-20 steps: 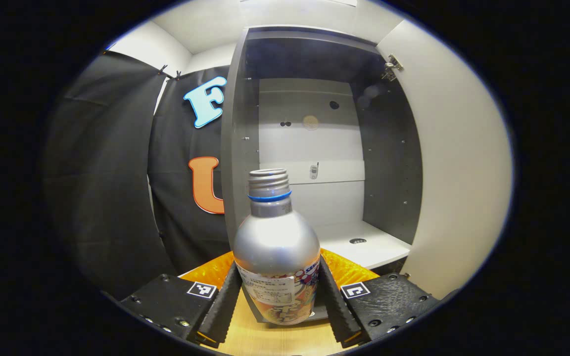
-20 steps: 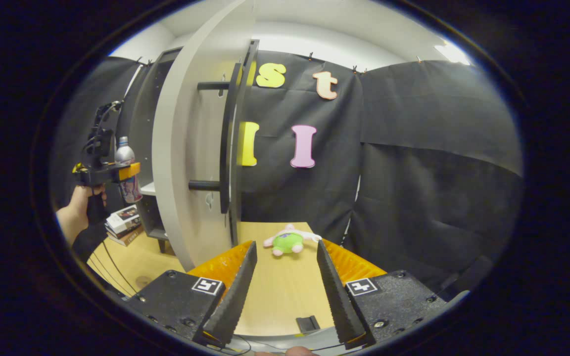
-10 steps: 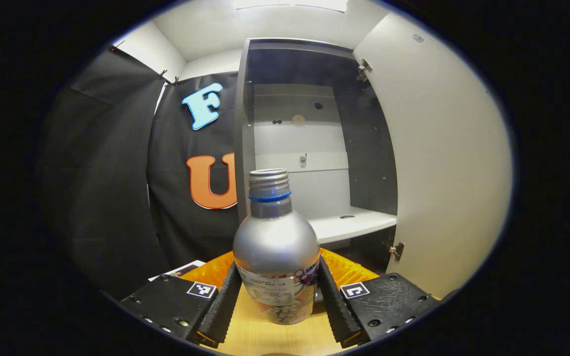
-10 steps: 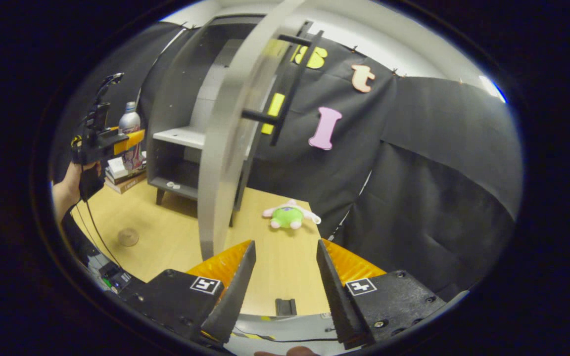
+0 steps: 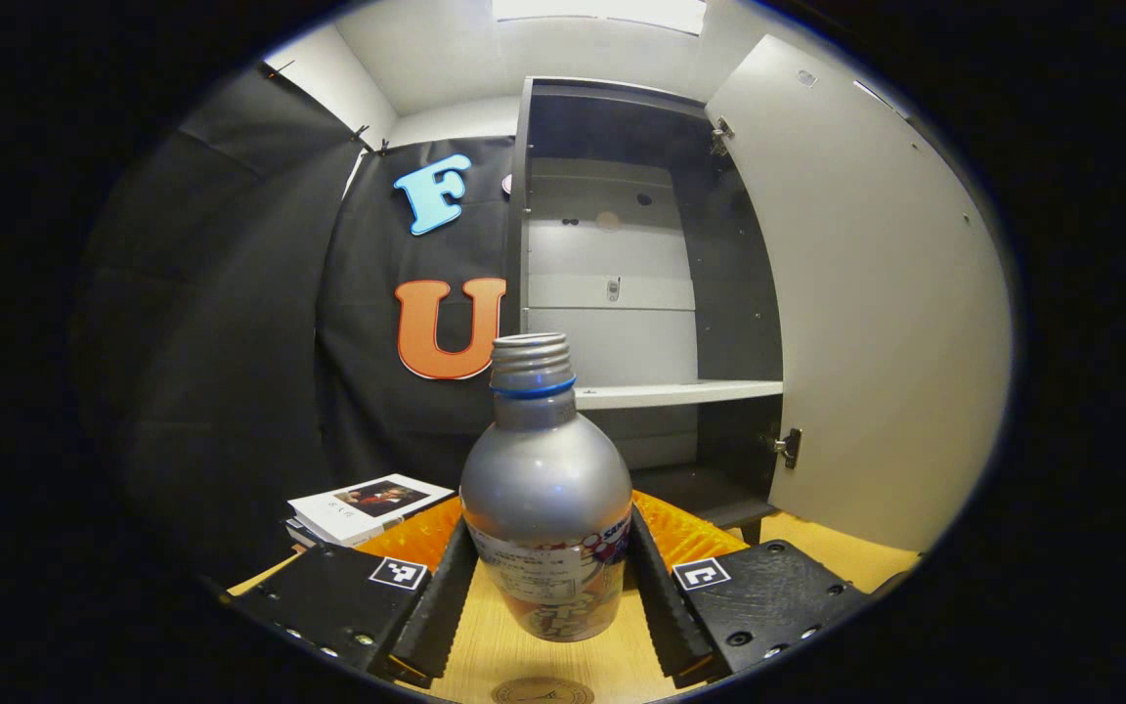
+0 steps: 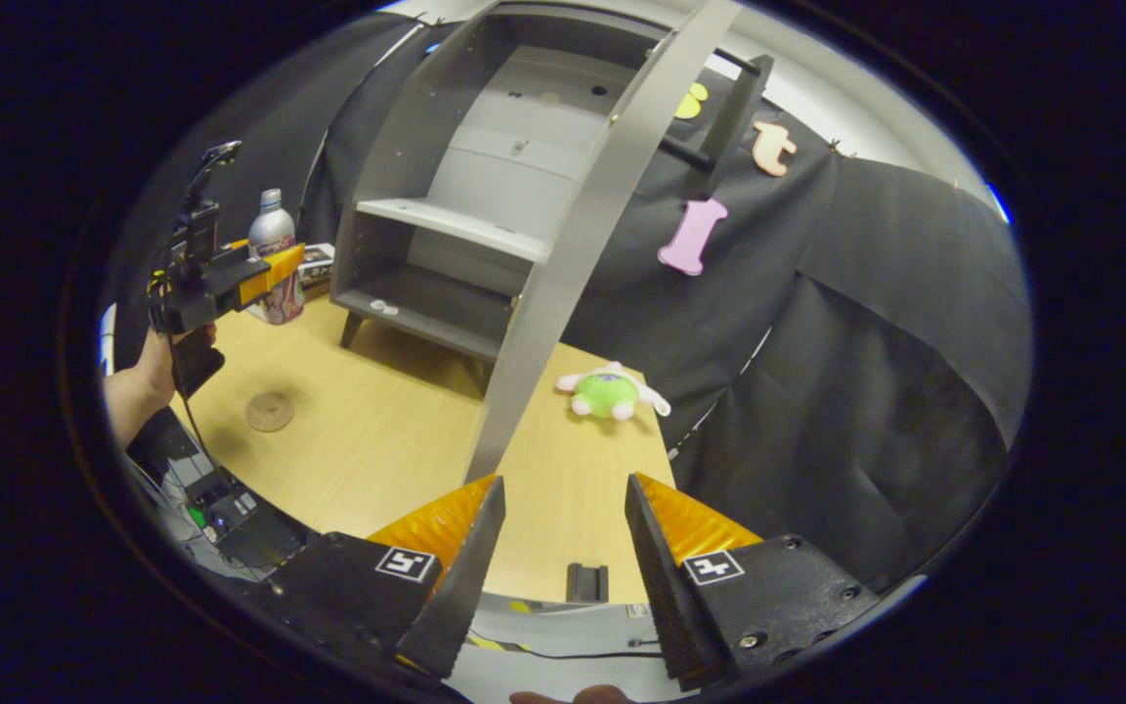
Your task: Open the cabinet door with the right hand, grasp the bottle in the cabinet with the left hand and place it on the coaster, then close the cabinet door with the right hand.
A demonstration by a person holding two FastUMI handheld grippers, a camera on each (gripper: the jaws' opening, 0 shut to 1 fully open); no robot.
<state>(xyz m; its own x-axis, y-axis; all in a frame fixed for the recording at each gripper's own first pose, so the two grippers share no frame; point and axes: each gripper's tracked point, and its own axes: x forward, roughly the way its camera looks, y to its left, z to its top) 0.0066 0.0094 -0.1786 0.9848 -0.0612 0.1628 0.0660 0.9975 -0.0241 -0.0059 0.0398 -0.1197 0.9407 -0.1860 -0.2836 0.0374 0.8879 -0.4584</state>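
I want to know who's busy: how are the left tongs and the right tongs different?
The left tongs squeeze the silver bottle between both fingers; the right tongs are open and hold nothing. The left tongs sit above the coaster; the right tongs sit by the open cabinet door. Both point towards the cabinet.

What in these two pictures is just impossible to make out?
- Bottle label, left gripper view: the gripping fingers cover its sides.
- Coaster, left gripper view: cut off by the bottom edge; whole in the right gripper view.
- Small pale bits on the cabinet's bottom shelf, right gripper view: too small to identify.
- Door handle, right gripper view: mostly hidden behind the door's edge.
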